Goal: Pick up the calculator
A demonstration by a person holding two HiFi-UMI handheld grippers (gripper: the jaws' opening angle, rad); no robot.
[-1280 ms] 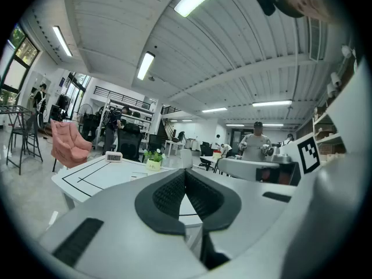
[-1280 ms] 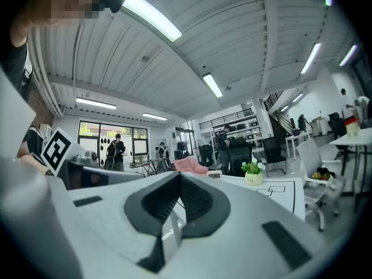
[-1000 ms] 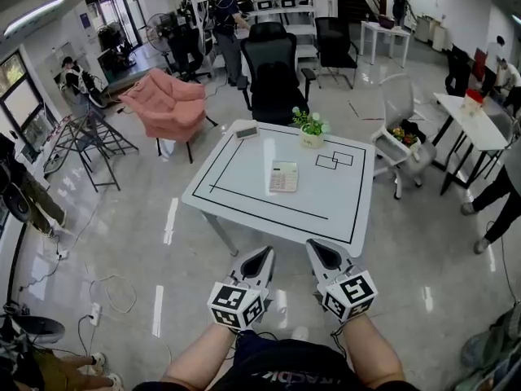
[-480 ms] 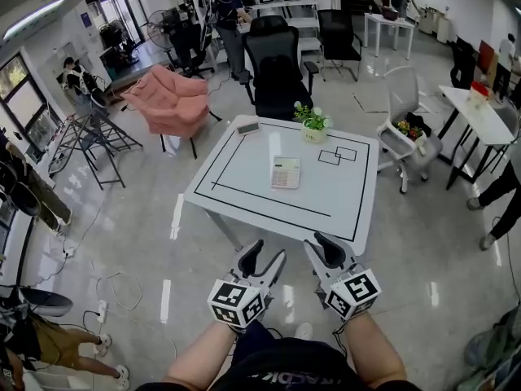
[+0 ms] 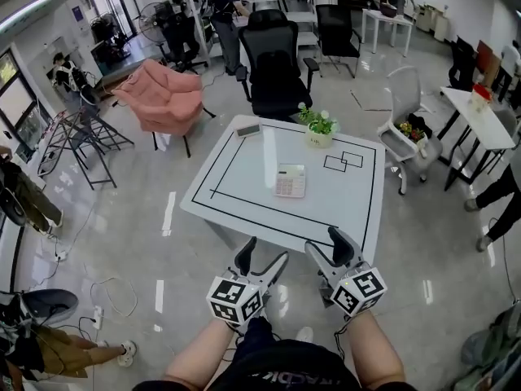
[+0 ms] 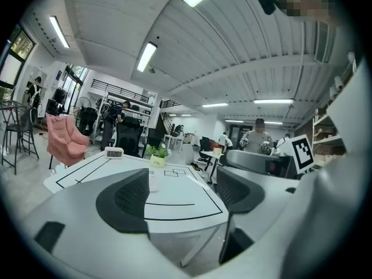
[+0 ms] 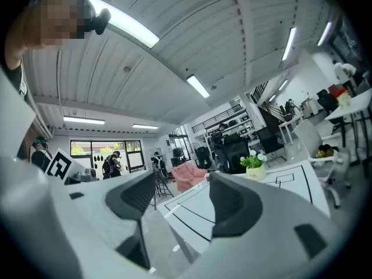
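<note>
The calculator (image 5: 291,181), pale with rows of keys, lies flat near the middle of the white table (image 5: 244,177), inside its black taped outline. My left gripper (image 5: 264,255) and right gripper (image 5: 327,245) hang side by side just short of the table's near edge, well apart from the calculator. The jaws of both are opening and nothing lies between them. The left gripper view shows the calculator (image 6: 153,181) as a thin strip past the left jaw of my left gripper (image 6: 180,193). In the right gripper view my right gripper (image 7: 180,205) frames the table's corner (image 7: 193,213); the calculator does not show there.
A potted plant (image 5: 317,125) and a small digital clock (image 5: 248,130) stand at the table's far side. Behind it are a black office chair (image 5: 277,63) and a pink armchair (image 5: 163,96). A white chair (image 5: 407,129) stands to the right. People stand further back.
Both grippers went from shut to wide open. They moved forward toward the table's near edge, and the table now sits closer in the head view.
</note>
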